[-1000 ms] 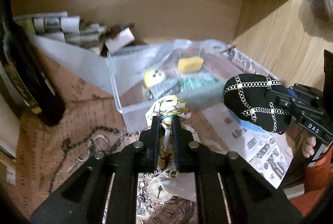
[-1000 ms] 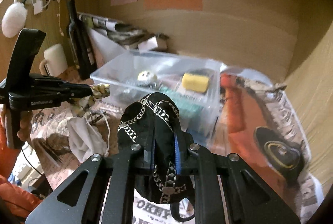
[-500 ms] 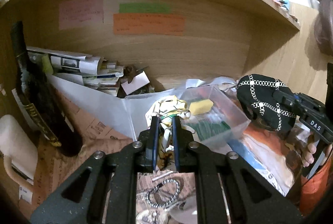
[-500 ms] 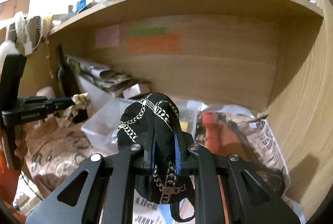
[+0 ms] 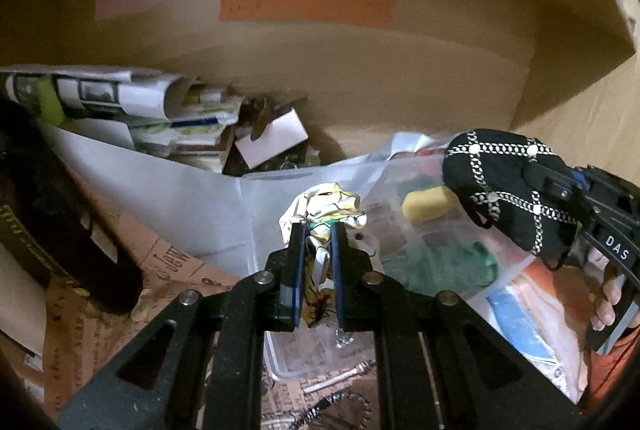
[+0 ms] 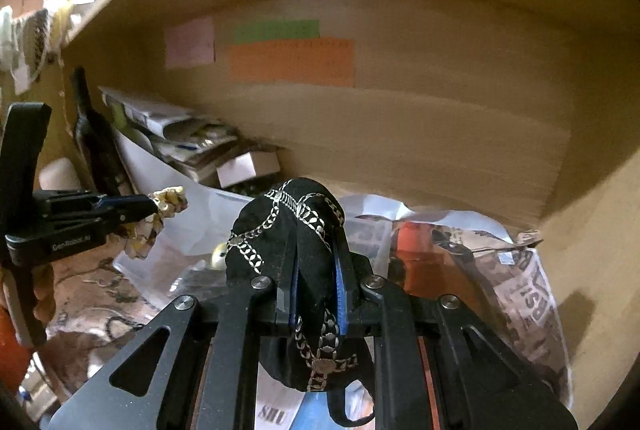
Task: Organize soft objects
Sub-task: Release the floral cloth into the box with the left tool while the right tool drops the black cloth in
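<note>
- Left gripper (image 5: 315, 230) is clenched on a crumpled white-and-yellow cloth (image 5: 328, 208), which I see bunched above the fingertips and hanging down between them.
- From my left wrist view that cloth sits over the near end of the clear plastic bin (image 5: 360, 182).
- Right gripper (image 6: 316, 262) is clamped on the black cap with silver chain trim (image 6: 288, 226); the cap bulges over both fingers and a strap dangles below.
- In the left view I see the same cap (image 5: 508, 186) held up at the right, over the far right side of the bin.
- Inside the bin lie a yellow sponge (image 5: 426, 204) and something green (image 5: 452, 264); I cannot tell what the green thing is.
- Behind the bin, folded newspapers (image 5: 120, 98) are stacked against the wooden back wall, which carries pink, green and orange notes (image 5: 308, 2).
- A dark bottle (image 6: 96, 138) stands at the left.
</note>
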A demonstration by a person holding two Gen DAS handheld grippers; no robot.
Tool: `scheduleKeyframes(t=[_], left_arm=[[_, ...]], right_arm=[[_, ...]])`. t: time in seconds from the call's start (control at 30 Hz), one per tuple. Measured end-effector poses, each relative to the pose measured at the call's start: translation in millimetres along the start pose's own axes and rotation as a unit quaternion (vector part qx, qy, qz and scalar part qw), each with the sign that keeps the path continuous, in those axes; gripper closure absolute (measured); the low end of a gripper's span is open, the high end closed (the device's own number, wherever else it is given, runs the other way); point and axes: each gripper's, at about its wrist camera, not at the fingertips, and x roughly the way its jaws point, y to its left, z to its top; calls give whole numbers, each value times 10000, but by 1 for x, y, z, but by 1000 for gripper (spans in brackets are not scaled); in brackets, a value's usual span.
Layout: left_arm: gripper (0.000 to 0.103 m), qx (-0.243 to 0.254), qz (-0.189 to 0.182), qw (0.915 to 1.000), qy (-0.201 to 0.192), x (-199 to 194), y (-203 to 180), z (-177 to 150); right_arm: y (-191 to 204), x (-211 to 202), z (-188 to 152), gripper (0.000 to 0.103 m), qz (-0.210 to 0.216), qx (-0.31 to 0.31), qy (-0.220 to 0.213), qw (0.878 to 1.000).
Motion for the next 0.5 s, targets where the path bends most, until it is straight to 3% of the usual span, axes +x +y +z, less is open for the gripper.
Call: scheduleKeyframes(t=[0.5], left_arm=[[89,183,-172,9982,553,42,-7,-13]], right_arm=[[1,65,-21,88,-64,-27,876,9961]])
